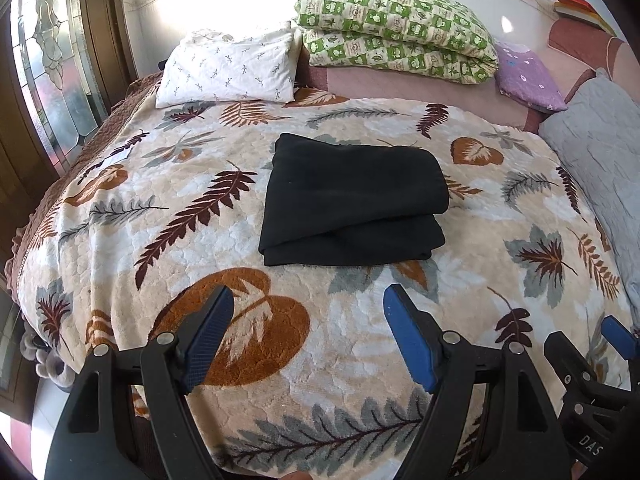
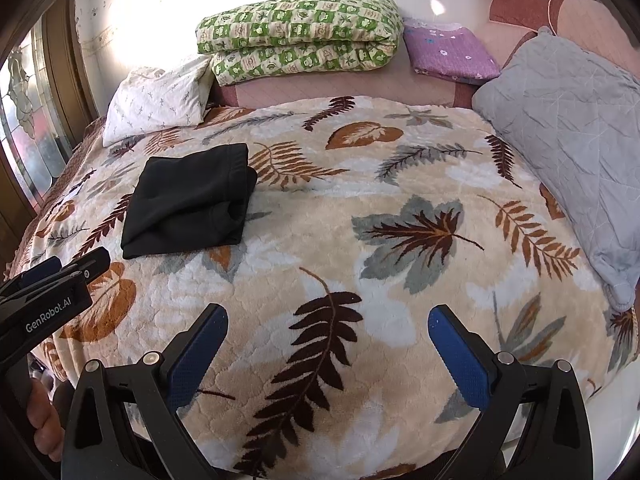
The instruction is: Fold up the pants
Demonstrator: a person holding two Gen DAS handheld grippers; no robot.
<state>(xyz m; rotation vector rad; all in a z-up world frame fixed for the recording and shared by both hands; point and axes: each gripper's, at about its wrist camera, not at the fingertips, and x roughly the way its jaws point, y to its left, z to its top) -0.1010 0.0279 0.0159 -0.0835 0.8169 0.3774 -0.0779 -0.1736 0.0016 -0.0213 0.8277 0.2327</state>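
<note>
The black pants point(image 1: 352, 202) lie folded into a compact stack on the leaf-patterned blanket point(image 1: 280, 360), a short way ahead of my left gripper point(image 1: 308, 300). The left gripper is open and empty, held above the blanket's near part. In the right wrist view the folded pants point(image 2: 188, 202) lie to the far left. My right gripper point(image 2: 328, 320) is open and empty over the blanket point(image 2: 400, 280), well right of the pants. The right gripper also shows at the left view's lower right edge point(image 1: 612, 336), and the left gripper shows at the right view's left edge point(image 2: 56, 276).
A white pillow point(image 1: 232, 68), a folded green quilt point(image 1: 396, 32) and a purple cushion point(image 1: 528, 76) lie at the bed's far side. A grey pillow point(image 2: 568, 140) lies on the right. A wooden door with glass point(image 1: 48, 80) stands left of the bed.
</note>
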